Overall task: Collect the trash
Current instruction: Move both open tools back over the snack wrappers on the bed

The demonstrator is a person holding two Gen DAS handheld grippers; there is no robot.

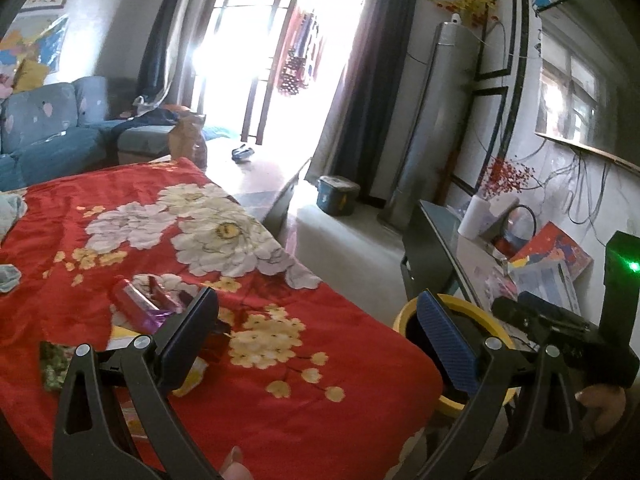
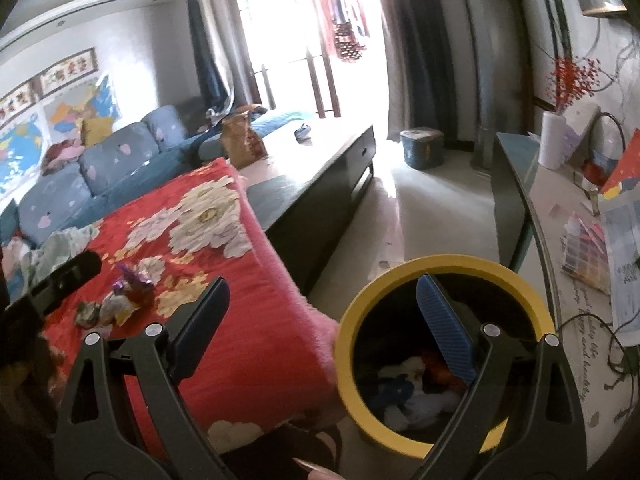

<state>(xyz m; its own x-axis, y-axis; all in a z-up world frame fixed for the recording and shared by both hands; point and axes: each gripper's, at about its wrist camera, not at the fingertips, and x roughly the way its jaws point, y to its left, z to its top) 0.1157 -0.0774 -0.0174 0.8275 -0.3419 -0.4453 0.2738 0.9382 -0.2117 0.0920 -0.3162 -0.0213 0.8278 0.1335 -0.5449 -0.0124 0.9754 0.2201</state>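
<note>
Both grippers spread wide, empty: left gripper over wrappers, right gripper by bin.

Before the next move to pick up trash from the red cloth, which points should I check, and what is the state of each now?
1. Left gripper fingers open, nothing between them: ok.
2. Right gripper fingers open, nothing held: ok.
3. Yellow-rimmed bin within view beside the red cloth, mouth uncovered: ok.
4. Room left in the bin: ok; trash lies low at the bottom.
5. Wrappers still on the cloth to collect: ok, purple wrapper lies beside the left finger.
6. Left gripper aligned over a wrapper: not ok; the wrappers lie off to its left.
</note>
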